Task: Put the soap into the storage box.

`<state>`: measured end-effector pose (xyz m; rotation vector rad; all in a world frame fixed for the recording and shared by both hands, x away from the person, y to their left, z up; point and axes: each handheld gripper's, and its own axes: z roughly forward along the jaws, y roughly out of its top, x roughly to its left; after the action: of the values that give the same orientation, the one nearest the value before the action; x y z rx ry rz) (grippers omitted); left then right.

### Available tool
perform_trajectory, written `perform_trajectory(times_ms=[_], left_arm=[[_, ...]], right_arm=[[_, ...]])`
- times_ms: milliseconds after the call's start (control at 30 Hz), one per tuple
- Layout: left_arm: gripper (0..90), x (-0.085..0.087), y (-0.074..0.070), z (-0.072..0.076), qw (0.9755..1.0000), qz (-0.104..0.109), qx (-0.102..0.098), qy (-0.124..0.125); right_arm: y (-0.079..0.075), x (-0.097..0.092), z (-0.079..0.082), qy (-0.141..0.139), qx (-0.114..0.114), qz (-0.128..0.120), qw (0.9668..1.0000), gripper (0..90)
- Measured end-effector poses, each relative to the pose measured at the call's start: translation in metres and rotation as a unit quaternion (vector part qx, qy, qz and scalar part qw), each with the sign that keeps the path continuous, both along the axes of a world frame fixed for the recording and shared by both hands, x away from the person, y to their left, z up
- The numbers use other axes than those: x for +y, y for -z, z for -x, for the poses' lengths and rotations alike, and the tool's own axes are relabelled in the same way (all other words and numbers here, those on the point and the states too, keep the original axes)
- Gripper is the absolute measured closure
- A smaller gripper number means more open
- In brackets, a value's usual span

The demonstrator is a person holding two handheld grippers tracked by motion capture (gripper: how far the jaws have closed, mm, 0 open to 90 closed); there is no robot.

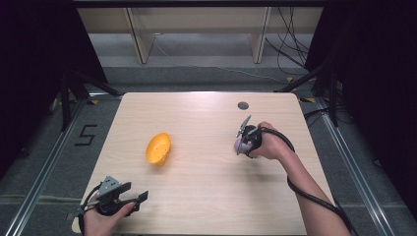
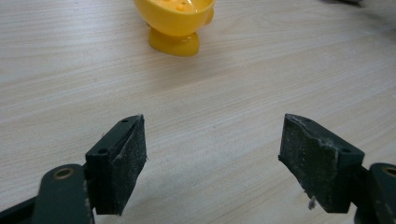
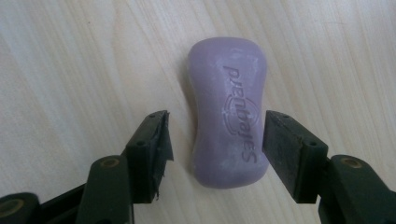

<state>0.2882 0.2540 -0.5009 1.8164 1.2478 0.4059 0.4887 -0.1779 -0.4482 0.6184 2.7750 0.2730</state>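
Lay flat on the table (image 1: 206,187): purple soap bar (image 3: 229,112), lengthwise between the spread jaws of the right gripper (image 3: 215,142), one pad nearly touching, the other clear. Waited unclamped over bare wood, well short of the yellow bowl (image 2: 175,21) ahead: left gripper (image 2: 212,158).

In the left gripper view, the yellow plastic footed bowl (image 2: 175,23) is cut off by the top edge; its rim and interior are mostly out of frame. In the high view, the purple moulded soap bar (image 1: 240,145) at centre right is largely covered by the right gripper (image 1: 242,141) and too small to read. The left gripper (image 1: 138,199) at lower left is partly cut by the bottom edge.
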Motion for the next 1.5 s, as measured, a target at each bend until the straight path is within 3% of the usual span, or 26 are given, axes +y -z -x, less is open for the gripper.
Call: perform_trajectory(times_ms=[67, 100, 200, 400, 600, 667, 700, 733, 767, 800, 967, 1000, 1100, 1167, 1433, 1500], left_arm=[[22.6, -0.001, 0.000, 0.000, 1.0000, 0.000, 0.001, -0.001], [22.7, -0.001, 0.000, 0.000, 1.0000, 0.001, 0.001, 0.000], [22.7, -0.001, 0.000, 0.000, 1.0000, 0.002, 0.000, 0.000], [22.6, 0.000, 0.000, 0.000, 1.0000, 0.002, -0.001, 0.002], [22.7, 0.000, 0.000, 0.001, 1.0000, 0.004, 0.002, 0.001], [22.7, 0.000, 0.000, 0.001, 1.0000, 0.004, 0.000, 0.001], [22.7, 0.000, 0.000, 0.001, 1.0000, 0.005, -0.001, -0.001], [22.8, 0.000, 0.000, 0.001, 1.0000, 0.005, -0.001, -0.001], [22.8, 0.000, 0.000, 0.001, 1.0000, 0.004, -0.001, -0.001], [22.8, 0.000, 0.000, 0.001, 1.0000, 0.004, -0.001, -0.002], [22.8, 0.000, 0.000, 0.002, 1.0000, 0.005, -0.001, -0.001], [22.8, 0.001, 0.000, 0.001, 1.0000, 0.005, -0.001, 0.000], [22.8, 0.001, 0.000, 0.002, 1.0000, 0.005, 0.001, -0.001], [22.8, 0.001, 0.000, 0.002, 1.0000, 0.005, 0.000, -0.001], [22.9, 0.001, -0.001, 0.002, 1.0000, -0.005, 0.004, -0.002], [23.2, 0.001, 0.000, 0.001, 1.0000, 0.006, 0.002, -0.001]], right_arm=[[0.003, 0.000, -0.005, -0.010, 0.002, 0.006, 0.9999, 40.5], [0.003, 0.002, -0.004, 0.003, 0.004, 0.010, 0.9999, 40.5], [0.004, 0.002, -0.007, 0.002, 0.004, 0.016, 0.9999, 40.2], [0.008, 0.002, -0.014, -0.013, 0.006, 0.018, 0.9997, 40.1], [0.013, 0.006, -0.018, -0.004, 0.019, 0.030, 0.9994, 40.2], [0.015, 0.006, -0.021, -0.017, 0.015, 0.035, 0.9991, 40.2], [0.015, 0.007, -0.019, 0.001, 0.018, 0.036, 0.9992, 40.2], [0.015, 0.007, -0.019, 0.001, 0.018, 0.036, 0.9992, 40.2], [0.017, 0.006, -0.022, -0.016, 0.023, 0.029, 0.9992, 40.2], [0.017, 0.006, -0.022, -0.012, 0.022, 0.040, 0.9989, 40.2], [0.019, 0.006, -0.024, -0.004, 0.032, 0.039, 0.9987, 40.7], [0.021, 0.006, -0.026, -0.016, 0.029, 0.031, 0.9990, 40.8], [0.022, 0.004, -0.029, -0.024, 0.034, 0.037, 0.9984, 41.0], [0.022, 0.005, -0.028, -0.014, 0.036, 0.040, 0.9984, 41.2], [0.024, 0.004, -0.034, -0.029, 0.046, 0.039, 0.9977, 43.0], [0.024, 0.005, -0.034, -0.024, 0.051, 0.039, 0.9977, 43.6]])
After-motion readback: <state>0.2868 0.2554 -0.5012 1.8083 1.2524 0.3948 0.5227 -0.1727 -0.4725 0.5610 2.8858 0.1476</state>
